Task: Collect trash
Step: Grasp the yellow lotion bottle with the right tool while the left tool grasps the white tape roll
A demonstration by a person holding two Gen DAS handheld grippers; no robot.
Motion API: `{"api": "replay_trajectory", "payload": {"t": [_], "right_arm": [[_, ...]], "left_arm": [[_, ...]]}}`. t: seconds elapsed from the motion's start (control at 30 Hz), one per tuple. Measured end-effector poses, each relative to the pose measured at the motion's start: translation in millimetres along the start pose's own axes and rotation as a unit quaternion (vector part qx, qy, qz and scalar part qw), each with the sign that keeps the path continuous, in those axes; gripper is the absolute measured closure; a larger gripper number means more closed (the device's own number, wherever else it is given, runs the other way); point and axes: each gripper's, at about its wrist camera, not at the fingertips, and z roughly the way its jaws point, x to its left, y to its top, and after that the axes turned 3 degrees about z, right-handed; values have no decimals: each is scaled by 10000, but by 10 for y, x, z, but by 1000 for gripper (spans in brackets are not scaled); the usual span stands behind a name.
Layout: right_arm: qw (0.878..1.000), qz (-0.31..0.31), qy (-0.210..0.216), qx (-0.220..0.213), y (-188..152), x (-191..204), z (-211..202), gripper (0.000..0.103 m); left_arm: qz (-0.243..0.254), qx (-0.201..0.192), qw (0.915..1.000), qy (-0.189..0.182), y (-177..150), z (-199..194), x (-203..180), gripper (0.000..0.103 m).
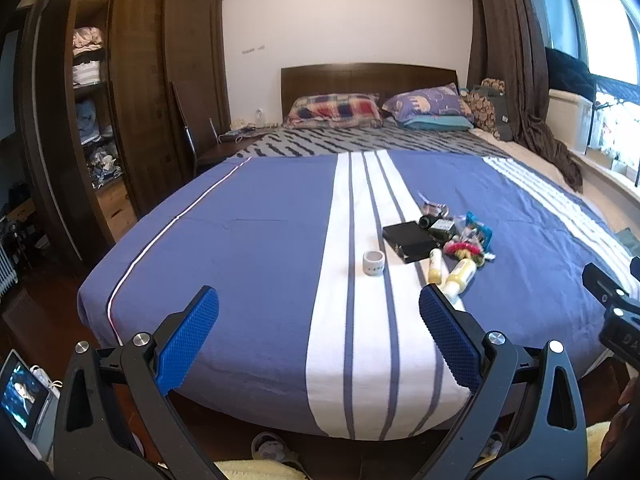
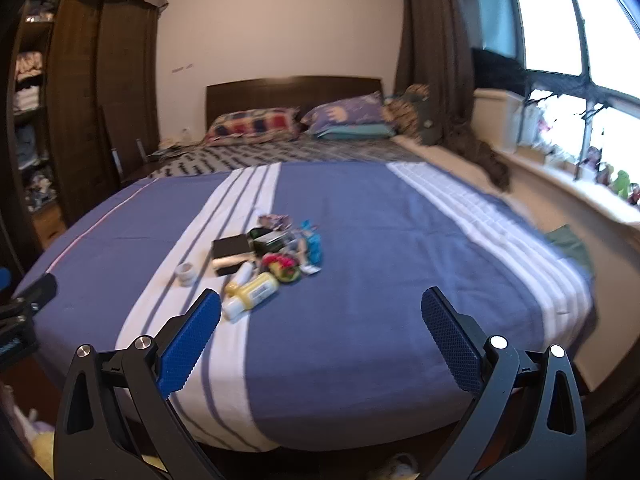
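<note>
I stand at the foot of the bed [image 1: 248, 216] with both tools raised above its near edge. My left gripper [image 1: 319, 336] is spread wide and holds nothing; my right gripper [image 2: 321, 338] is likewise wide open and empty, its blue pads [image 2: 450, 342] well apart.

The trash lies in one loose heap [image 1: 452, 236] on the blue-and-white striped cover, near the middle of the bed and well apart from either gripper. In it I can make out a flat black box [image 1: 408, 240], two pale yellow bottles [image 1: 460, 274] lying on their sides at the near end of the heap, a red and green crumpled thing [image 1: 464, 248], a blue wrapper [image 1: 478, 228] and some small dark items behind the box. A small white cup [image 1: 373, 263] stands upright on the white stripe, just beside the black box and apart from the rest. In the right wrist view the same heap [image 2: 272, 256] is blurred.

Nothing lies between my grippers and the heap; the cover there is bare. Beyond it are two pillows [image 1: 336, 110] against a dark headboard [image 1: 368, 78]. A tall wooden wardrobe [image 1: 132, 92] with filled shelves stands to the left, brown curtains [image 1: 508, 52] and a window ledge [image 2: 568, 176] to the right. A small lit screen [image 1: 20, 394] shows low beside my left gripper.
</note>
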Motion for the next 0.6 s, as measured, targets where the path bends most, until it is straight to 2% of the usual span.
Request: {"api": "replay_trajectory", "payload": {"t": [0.07,0.17,0.23,0.3,0.47,0.6], "right_arm": [[9996,146,216,93,-18,-34,111,3],[9997,171,17,175,-55,-19,288,3],[9999,102,-71,59,-85,17,376,3],[9998,100,-50,188,-101,44,498,3],[9982,200,183,530,-115,133,868,3],[9959,260,301,807,-88,244,1205,6]], "left_arm": [[23,73,10000,-7,-24,124,-3,8],[3,212,9998,4,-72,353,5,8],[70,231,9995,201,-111,483,15,8],[137,338,9988,331,-122,627,15,8],[221,561,9982,-2,-70,1064,16,8],[472,656,9966,152,-41,1347,-22,14]]}}
